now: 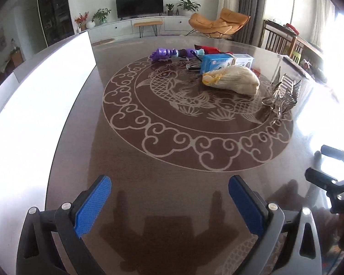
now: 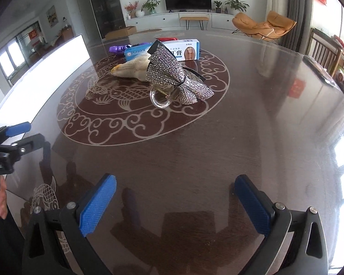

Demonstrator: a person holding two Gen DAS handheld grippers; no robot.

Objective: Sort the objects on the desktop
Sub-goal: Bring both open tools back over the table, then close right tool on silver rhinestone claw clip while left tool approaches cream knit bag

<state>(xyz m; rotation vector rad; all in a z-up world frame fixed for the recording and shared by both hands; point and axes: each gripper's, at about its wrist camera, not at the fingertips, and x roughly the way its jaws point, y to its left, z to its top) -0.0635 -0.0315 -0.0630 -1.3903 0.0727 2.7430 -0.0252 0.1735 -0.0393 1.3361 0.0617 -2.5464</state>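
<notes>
A cluster of objects lies at the far middle of the round dark table [image 1: 172,194]: a rolled cream glove [image 1: 234,80], a blue and white medicine box [image 1: 220,63], a purple toy [image 1: 165,53], a red item [image 1: 208,49] and a rhinestone bow headband [image 1: 282,98]. In the right wrist view the bow [image 2: 172,73] stands nearest, on a clear ring [image 2: 160,98], with the glove [image 2: 133,67] and box [image 2: 185,50] behind. My left gripper [image 1: 169,206] is open and empty over the near table. My right gripper [image 2: 175,204] is open and empty too.
A bright white panel [image 1: 41,105] runs along the table's left edge. Wooden chairs [image 1: 284,39] stand at the right. The left gripper also shows at the left edge of the right wrist view [image 2: 13,137].
</notes>
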